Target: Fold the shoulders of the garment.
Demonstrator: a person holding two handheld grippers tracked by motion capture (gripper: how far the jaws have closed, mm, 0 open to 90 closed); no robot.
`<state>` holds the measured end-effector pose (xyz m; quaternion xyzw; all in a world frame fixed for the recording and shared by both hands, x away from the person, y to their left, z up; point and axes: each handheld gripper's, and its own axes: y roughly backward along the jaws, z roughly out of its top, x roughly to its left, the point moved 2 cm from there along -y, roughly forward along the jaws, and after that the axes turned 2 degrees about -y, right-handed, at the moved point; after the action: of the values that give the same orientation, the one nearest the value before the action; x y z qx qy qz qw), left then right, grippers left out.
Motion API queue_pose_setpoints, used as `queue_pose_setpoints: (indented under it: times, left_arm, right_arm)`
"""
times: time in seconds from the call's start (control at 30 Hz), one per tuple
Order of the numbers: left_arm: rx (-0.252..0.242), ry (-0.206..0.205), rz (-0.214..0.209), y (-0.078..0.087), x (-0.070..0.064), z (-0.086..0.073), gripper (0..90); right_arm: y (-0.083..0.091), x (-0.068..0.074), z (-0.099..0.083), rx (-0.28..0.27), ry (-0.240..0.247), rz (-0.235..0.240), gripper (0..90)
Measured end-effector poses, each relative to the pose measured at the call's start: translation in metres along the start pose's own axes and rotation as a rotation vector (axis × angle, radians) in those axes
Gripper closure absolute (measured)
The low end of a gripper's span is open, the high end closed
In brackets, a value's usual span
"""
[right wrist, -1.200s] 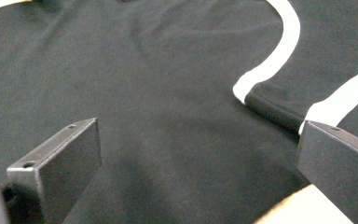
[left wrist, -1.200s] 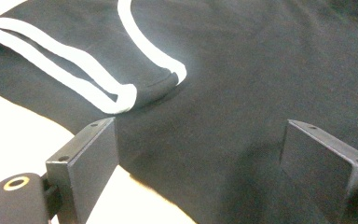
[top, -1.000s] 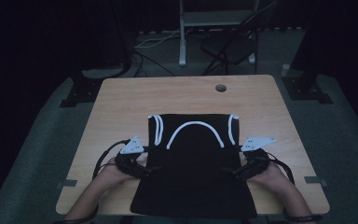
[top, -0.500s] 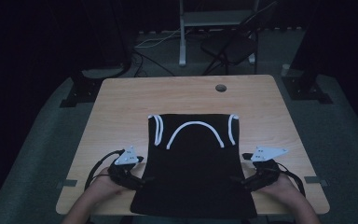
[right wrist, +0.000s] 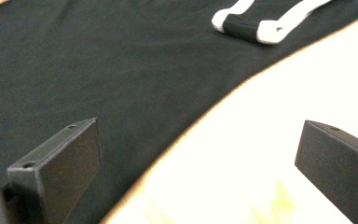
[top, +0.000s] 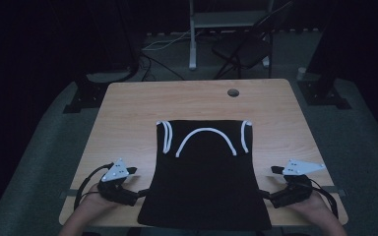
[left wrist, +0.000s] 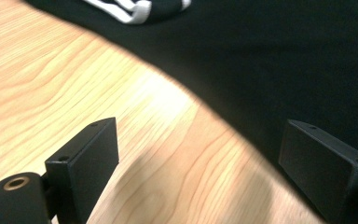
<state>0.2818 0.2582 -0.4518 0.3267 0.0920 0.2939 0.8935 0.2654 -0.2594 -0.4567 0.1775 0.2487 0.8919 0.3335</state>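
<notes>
I've got a black tank top (top: pixel 204 172) with white trim lying flat on the wooden table (top: pixel 128 108), straps at the far end, hem hanging at the near edge. Its long axis runs straight away from me, near edge to far.

My left gripper (top: pixel 137 194) sits at the shirt's lower left side, jaws pointing inward toward the side edge. In the left gripper view the jaws stand wide apart, empty, bare wood between them and the black fabric (left wrist: pixel 270 70) edge crossing just ahead of the right jaw. So the shirt lies to the inside, just beside that gripper.

My right gripper (top: pixel 266 195) mirrors it at the lower right side. In the right gripper view the jaws are also spread and hold nothing; the fabric edge (right wrist: pixel 121 84) runs diagonally between them, cloth under the left jaw, table under the right.

Both sit about equally near their own side edge, right maybe a touch closer; the high view is dark, so I can't tell whether either jaw touches cloth.

My guess: next move is each gripper pinching its side edge, probably for a fold.
</notes>
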Motion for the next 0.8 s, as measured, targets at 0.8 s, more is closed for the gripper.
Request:
queue_pose_setpoints:
  times: [0.8]
  left_arm:
    - [-0.053,0.149,0.129,0.063,0.025,-0.053,11.8]
  right_arm:
    - [0.067,-0.042,-0.04,-0.055,-0.161,-0.129,0.4]
